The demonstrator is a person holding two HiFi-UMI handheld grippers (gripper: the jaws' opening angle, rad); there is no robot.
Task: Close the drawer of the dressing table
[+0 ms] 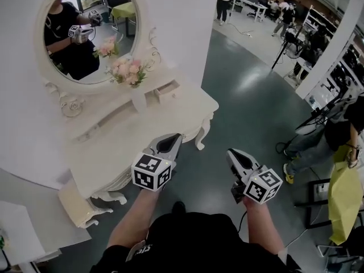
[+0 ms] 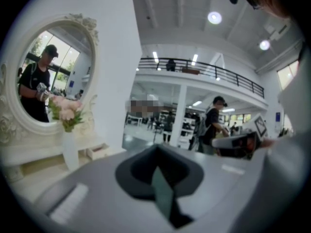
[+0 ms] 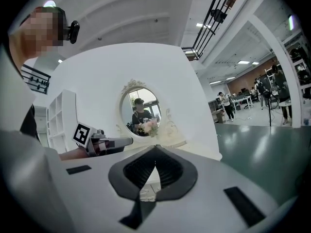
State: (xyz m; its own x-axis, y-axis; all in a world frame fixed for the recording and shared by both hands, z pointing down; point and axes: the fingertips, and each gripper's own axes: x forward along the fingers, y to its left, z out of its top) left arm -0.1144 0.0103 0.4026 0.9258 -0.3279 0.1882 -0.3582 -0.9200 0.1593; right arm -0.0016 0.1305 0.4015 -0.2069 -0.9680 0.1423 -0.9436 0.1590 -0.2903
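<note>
Left gripper (image 1: 169, 143) jaws clenched, empty. Right gripper (image 1: 234, 155) jaws clenched, empty. Small drawer (image 1: 169, 90) on white bench (image 1: 185, 112) sticks out, well apart from both.

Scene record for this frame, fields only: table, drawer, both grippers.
dressing table: white, oval mirror at back
drawer: small, on the tabletop, pulled out
vase of pink flowers: beside drawer, in front of mirror
left gripper: shut, empty, apart from drawer
right gripper: shut, empty, over the floor
task state: drawer not yet closed
</note>
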